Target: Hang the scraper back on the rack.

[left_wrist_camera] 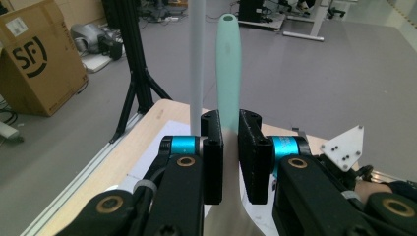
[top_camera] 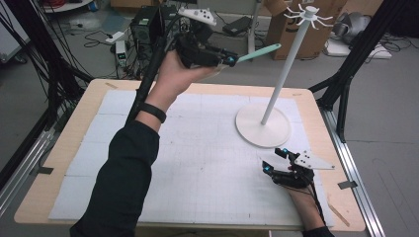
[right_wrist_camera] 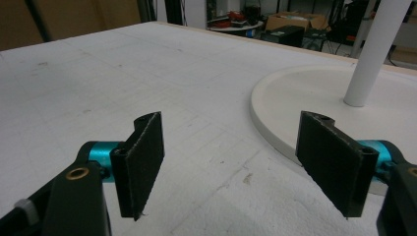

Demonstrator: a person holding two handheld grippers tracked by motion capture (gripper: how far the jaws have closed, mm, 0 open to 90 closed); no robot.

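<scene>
Left gripper (top_camera: 228,60), upper centre of the high view: jaws clamped on a mint-green utensil handle (top_camera: 259,52), its holed end aimed toward the hook stand's (top_camera: 289,64) prongs, likely for hanging. Right gripper (top_camera: 274,159) rests spread, empty, by the stand base (top_camera: 247,128).

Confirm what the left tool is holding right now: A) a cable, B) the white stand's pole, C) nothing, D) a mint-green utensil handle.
D: the left tool is clamped on the mint-green utensil handle, raised in the air beside the white stand's pole.
</scene>
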